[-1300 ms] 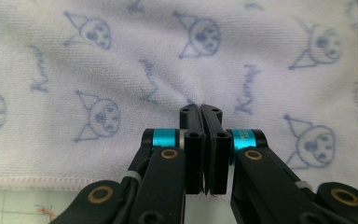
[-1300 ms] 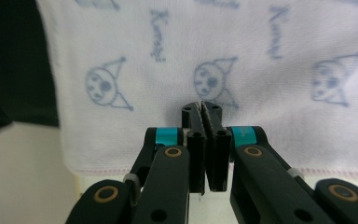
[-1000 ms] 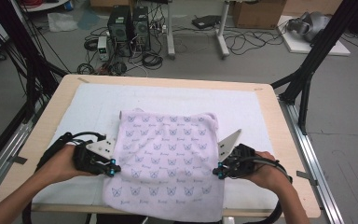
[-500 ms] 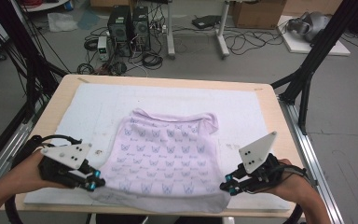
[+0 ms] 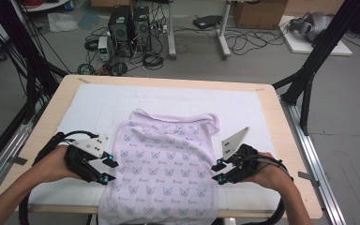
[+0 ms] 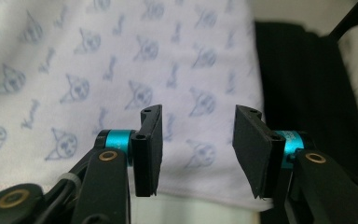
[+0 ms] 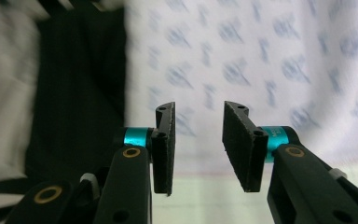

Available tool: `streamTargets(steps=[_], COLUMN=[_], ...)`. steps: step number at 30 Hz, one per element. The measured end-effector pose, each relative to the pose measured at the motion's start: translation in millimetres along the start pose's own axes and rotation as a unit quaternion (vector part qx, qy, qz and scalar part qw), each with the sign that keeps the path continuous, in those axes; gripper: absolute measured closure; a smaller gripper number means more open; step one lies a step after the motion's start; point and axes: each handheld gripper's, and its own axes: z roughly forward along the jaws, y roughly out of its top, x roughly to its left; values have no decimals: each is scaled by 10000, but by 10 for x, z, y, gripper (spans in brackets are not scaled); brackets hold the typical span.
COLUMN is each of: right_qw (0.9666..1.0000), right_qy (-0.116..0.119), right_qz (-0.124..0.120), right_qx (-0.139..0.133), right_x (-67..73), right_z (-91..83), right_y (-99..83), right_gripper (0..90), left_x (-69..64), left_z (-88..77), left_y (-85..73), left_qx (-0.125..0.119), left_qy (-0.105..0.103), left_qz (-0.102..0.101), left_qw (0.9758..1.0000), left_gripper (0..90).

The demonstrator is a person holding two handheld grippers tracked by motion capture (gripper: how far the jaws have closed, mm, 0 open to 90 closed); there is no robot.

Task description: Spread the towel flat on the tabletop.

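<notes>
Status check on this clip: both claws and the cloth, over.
Left claw and right claw open, jaws just opened, nothing between them. Printed cloth flat on the white mat, near edge hanging over the table. Nothing in the way.

Pale lilac garment (image 5: 164, 164), printed all over with small grey-blue cat-face motifs and script marks. Spread flat, front up, on white padding covering the tabletop (image 5: 272, 103). Neckline end points away from the person, slightly rumpled at the far right corner. Near hem hangs over the tabletop's front edge.
</notes>
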Motion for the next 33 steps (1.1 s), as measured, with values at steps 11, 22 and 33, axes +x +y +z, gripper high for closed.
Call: streamTargets(steps=[11,22,33], right_qw=[9851,9789,9966], right_qy=[-279,-167,38], right_qz=[-266,-384,-70], right_qx=[1674,2001,818], right_x=[-117,-138,-205], right_z=[613,715,258], right_y=[37,108,-31], right_gripper=[607,880,884], left_x=[217,291,168], left_z=[372,498,51], left_y=[-93,-96,3], left_qx=[740,992,141], left_qy=[260,348,178], left_qz=[-190,-351,-162], left_qw=[9967,9938,9996], left_gripper=[582,865,881])
